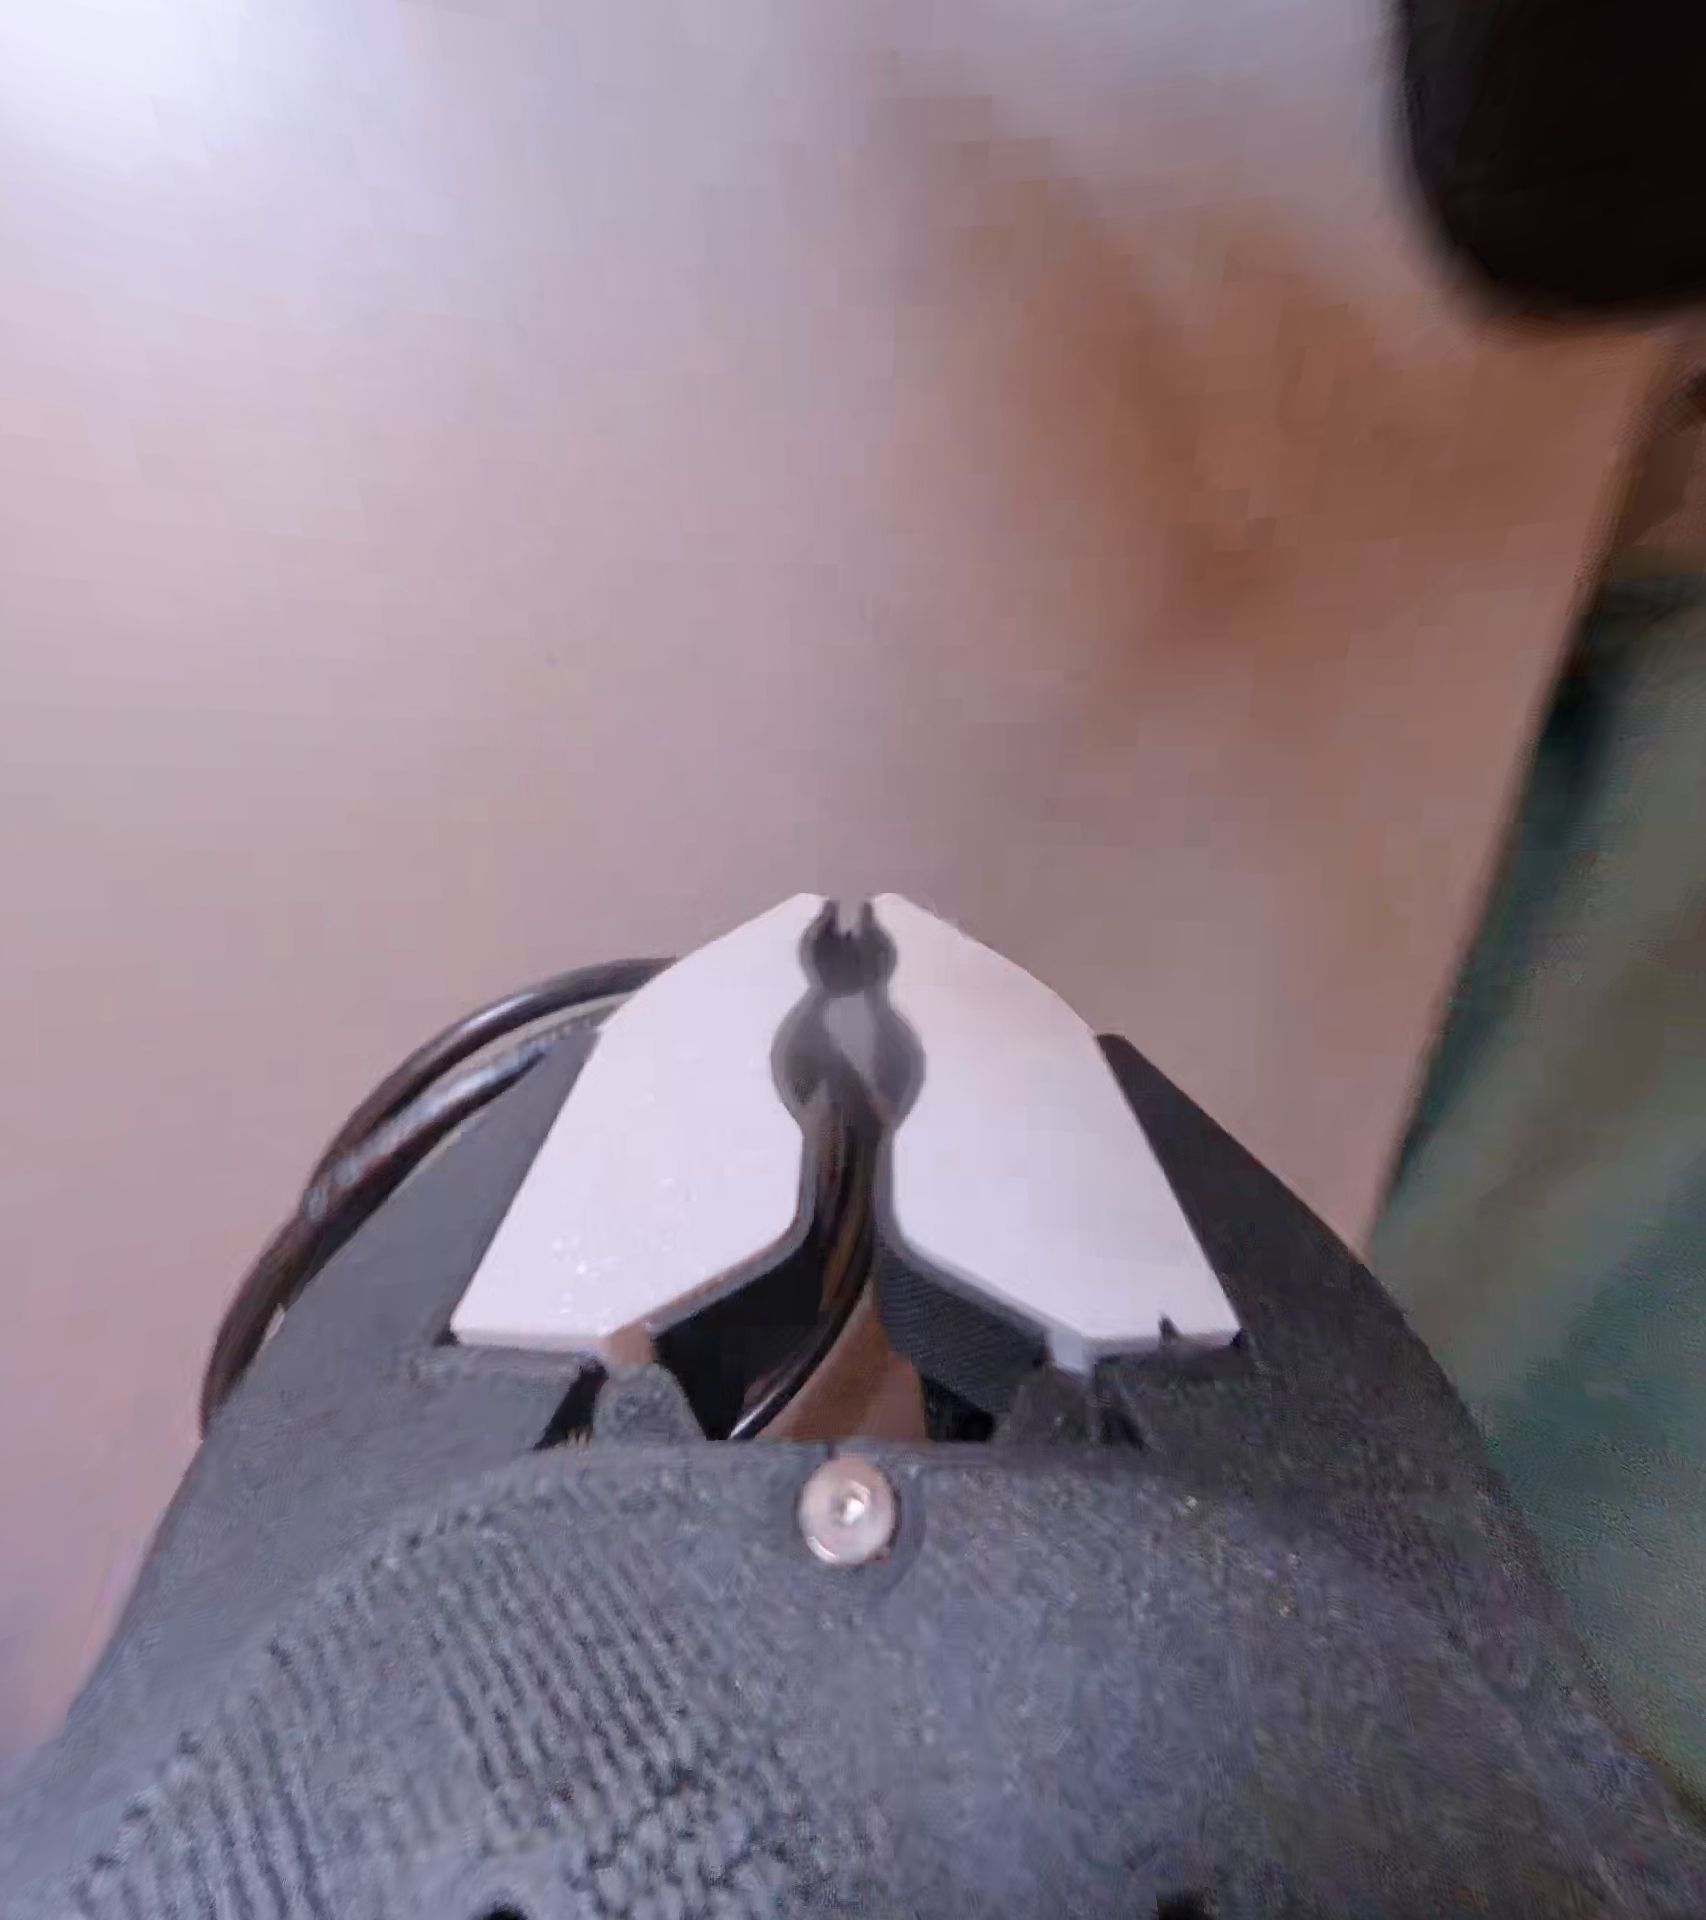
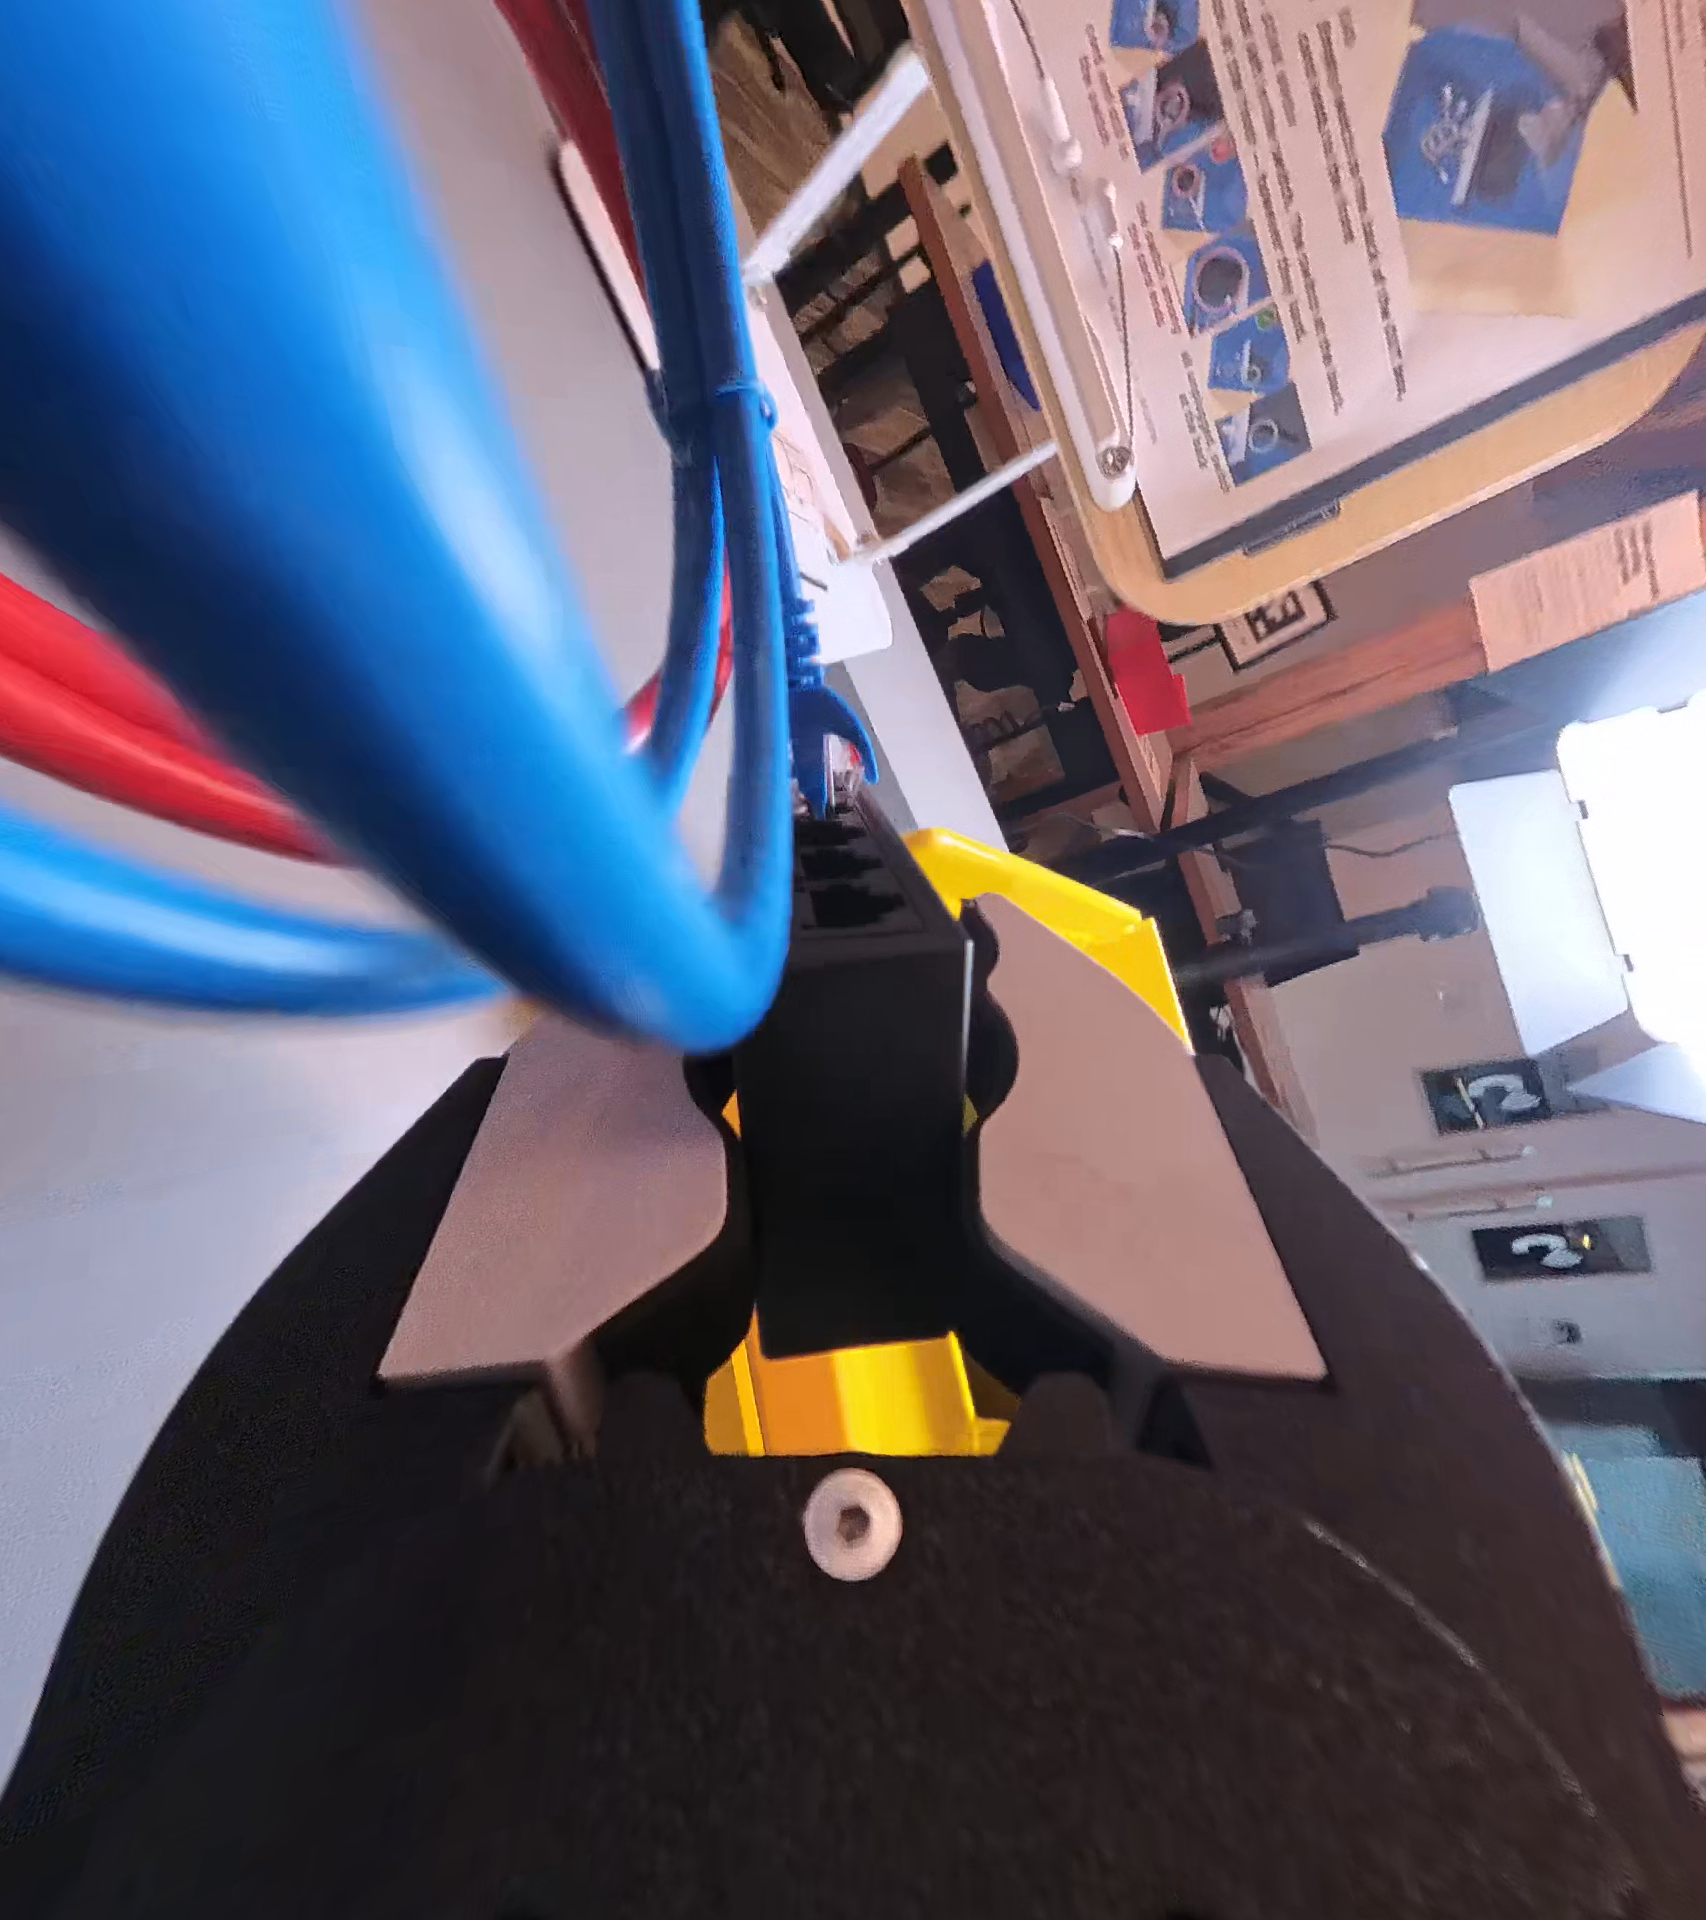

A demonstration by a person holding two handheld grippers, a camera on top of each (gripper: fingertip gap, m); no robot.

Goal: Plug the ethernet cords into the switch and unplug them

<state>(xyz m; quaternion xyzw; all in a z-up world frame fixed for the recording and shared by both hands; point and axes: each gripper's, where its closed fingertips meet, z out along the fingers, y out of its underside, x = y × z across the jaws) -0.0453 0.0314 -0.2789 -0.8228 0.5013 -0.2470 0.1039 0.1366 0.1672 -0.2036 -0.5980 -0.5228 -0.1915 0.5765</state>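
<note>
Left gripper, white pads on a dark textured body, is pressed together on a thin black cable that runs back between the pads and loops out at the left; its connector tip pokes out front. Background is a blurred patch. Right gripper pinches the black box-shaped switch, which sits in a yellow plastic holder. A blue ethernet cord plugs into the switch's far port; 3 nearer ports look empty. Red cords hang behind the switch.

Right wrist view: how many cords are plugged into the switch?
1: a blue cord's plug sits in the far-end port of the switch. Nearer ports look empty; blue cable loops may hide others.
</note>
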